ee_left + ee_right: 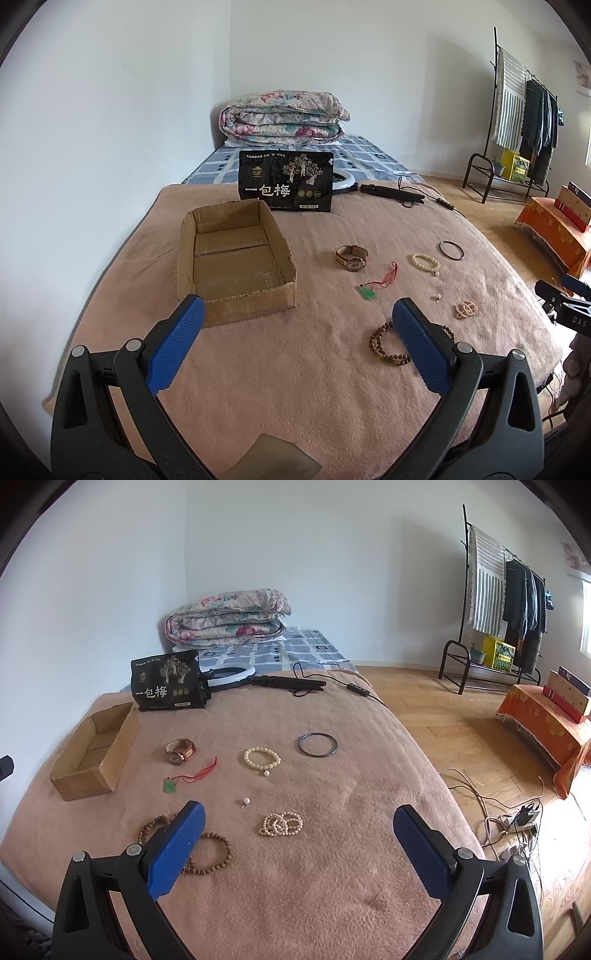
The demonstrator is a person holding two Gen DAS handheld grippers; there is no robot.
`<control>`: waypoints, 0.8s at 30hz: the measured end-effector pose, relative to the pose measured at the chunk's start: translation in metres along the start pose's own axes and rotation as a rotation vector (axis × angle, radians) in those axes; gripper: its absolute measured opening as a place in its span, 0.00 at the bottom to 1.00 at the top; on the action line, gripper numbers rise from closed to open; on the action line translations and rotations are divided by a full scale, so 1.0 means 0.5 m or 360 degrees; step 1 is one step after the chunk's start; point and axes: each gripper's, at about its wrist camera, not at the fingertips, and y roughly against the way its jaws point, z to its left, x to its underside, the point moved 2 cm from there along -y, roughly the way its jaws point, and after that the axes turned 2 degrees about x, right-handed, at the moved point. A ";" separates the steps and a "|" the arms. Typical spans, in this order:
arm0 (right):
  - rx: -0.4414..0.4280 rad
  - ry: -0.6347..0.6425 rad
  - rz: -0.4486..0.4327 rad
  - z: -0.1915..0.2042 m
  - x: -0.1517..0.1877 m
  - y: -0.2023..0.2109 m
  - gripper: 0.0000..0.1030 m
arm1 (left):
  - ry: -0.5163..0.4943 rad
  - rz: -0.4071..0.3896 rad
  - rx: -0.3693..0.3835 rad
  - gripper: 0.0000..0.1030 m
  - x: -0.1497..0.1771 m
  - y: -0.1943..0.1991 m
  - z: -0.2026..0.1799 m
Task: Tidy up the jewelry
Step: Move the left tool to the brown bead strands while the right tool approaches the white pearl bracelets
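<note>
An empty cardboard box [236, 258] [94, 755] sits on the pink blanket. To its right lie a watch [351, 256] [180, 750], a green pendant on red cord [369, 293] [170, 785], a white bead bracelet [425, 262] [261, 757], a dark bangle [451, 250] [317, 744], a pearl earring [245, 802], a coiled cream bead string [465, 309] [282, 824] and a brown wooden bead bracelet [384, 343] [210, 853]. My left gripper [297, 321] is open above the blanket in front of the box. My right gripper [299, 829] is open above the cream beads.
A black snack bag [285, 181] [166, 681] stands behind the box, with a ring light and cable [266, 679] beside it. A folded quilt [282, 116] lies at the bed's far end. Clothes rack [506, 602], orange-draped bench [550, 734] and floor cables [517, 819] are right.
</note>
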 end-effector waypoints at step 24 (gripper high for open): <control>-0.0140 0.0204 0.0335 -0.047 -0.019 -0.176 1.00 | -0.0072 0.0421 0.0407 0.83 0.084 -0.130 -0.151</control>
